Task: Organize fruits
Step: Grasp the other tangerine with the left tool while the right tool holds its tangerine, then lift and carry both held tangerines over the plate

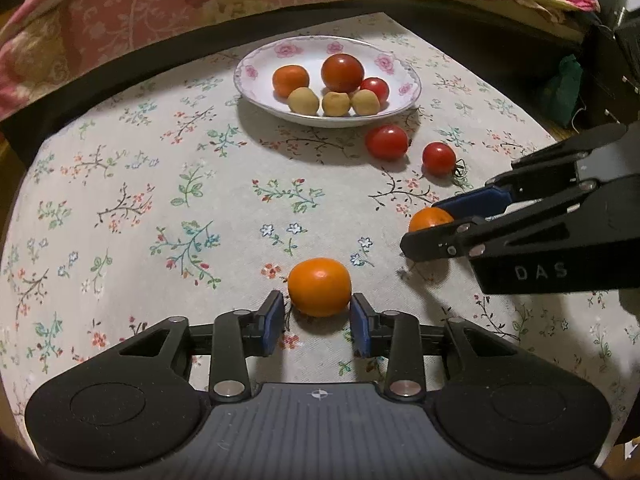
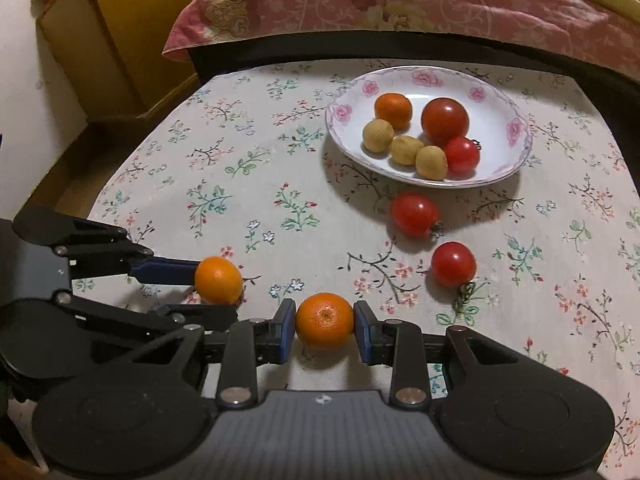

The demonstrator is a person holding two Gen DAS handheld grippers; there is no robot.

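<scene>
**Two oranges between two grippers**

Left wrist view: the left gripper [image 1: 318, 312] is angled down over a floral tablecloth [image 1: 160, 200]; an orange [image 1: 319, 287] lies between its parted pads, apparently untouched.

Right wrist view: the right gripper [image 2: 325, 326] is clamped on a second orange [image 2: 325, 321], near the plate [image 2: 516, 152].

Bedroom: quilted bed [image 2: 400, 8] beside table [image 2: 240, 160]

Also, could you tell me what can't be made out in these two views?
- Left wrist view: the right orange is mostly hidden by the fingers of the right gripper.
- Both views: whether the left gripper actually presses on the left orange is unclear.
- Left wrist view: the green item lies in shadow near the right edge.
- Tan fruits: too small to identify.
</scene>
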